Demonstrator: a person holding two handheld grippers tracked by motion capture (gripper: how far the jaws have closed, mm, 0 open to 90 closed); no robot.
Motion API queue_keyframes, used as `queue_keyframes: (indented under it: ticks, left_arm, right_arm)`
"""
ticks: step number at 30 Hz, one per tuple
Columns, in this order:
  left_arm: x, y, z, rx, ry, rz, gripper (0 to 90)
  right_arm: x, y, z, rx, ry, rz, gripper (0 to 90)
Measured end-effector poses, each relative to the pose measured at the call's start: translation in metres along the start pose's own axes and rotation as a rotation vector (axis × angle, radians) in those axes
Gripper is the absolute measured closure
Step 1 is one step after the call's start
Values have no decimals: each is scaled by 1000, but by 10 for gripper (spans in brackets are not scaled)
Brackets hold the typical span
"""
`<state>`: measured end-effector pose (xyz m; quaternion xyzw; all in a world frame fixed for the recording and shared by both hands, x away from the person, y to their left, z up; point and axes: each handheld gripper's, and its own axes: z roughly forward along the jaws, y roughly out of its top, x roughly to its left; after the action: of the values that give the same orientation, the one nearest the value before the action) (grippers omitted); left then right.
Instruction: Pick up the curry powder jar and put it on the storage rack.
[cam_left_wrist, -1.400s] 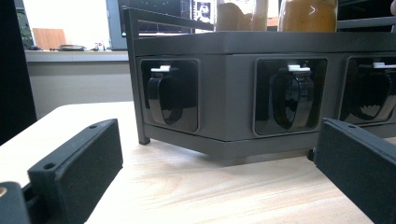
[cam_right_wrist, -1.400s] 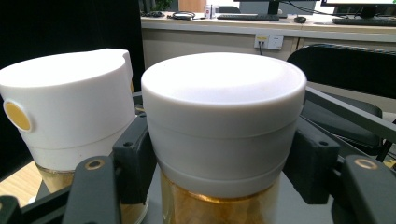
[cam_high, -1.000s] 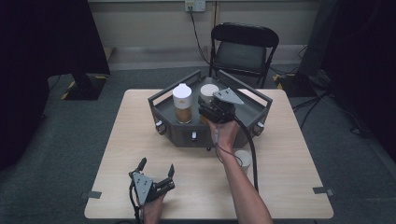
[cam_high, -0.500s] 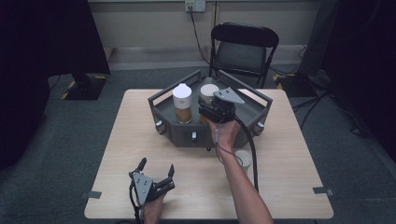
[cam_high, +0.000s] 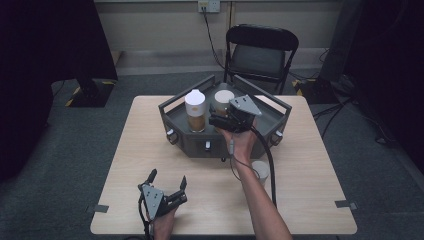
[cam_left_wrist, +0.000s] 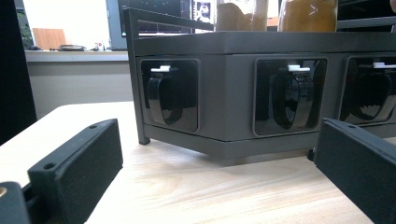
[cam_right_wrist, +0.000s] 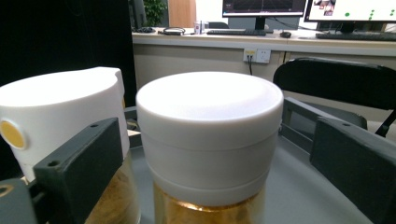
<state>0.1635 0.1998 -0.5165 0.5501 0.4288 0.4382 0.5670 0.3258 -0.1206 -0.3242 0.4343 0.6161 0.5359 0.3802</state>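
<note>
A dark grey six-sided tray (cam_high: 172, 107) stands at the back middle of the table. Two jars of amber stuff stand in it: one with a tall white cap (cam_high: 195, 107) (cam_right_wrist: 60, 107), one with a round white lid (cam_high: 223, 97) (cam_right_wrist: 210, 121). My right gripper (cam_high: 220, 116) (cam_right_wrist: 217, 135) reaches over the tray's front wall. Its jaws have just been opening and stand on either side of the round lid, with a gap on each side. My left gripper (cam_high: 167, 177) (cam_left_wrist: 219, 135) is open low over the table's front left, facing the tray's front wall (cam_left_wrist: 224, 88), nothing between its jaws.
A small white cup (cam_high: 260, 170) stands on the table beside my right forearm. Black knobs (cam_high: 207, 145) (cam_left_wrist: 292, 100) sit in recesses along the tray's front. A black folding chair (cam_high: 260, 50) stands behind the table. Bare wood lies to the left and right of the tray.
</note>
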Motion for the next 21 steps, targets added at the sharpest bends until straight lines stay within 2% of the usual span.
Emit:
queue_keyframes:
  ticks: [8,12,21]
  left_arm:
    - [0,0,0,0,0,0,5]
    - [0,0,0,2,0,2,5]
    - [0,0,0,1,0,1,5]
  right_arm:
    - [1,-3,-10,-48,7,3,0]
    - [-2,-3,-16,-66,25,33,0]
    - [-1,-4,-29,-88,24,28,0]
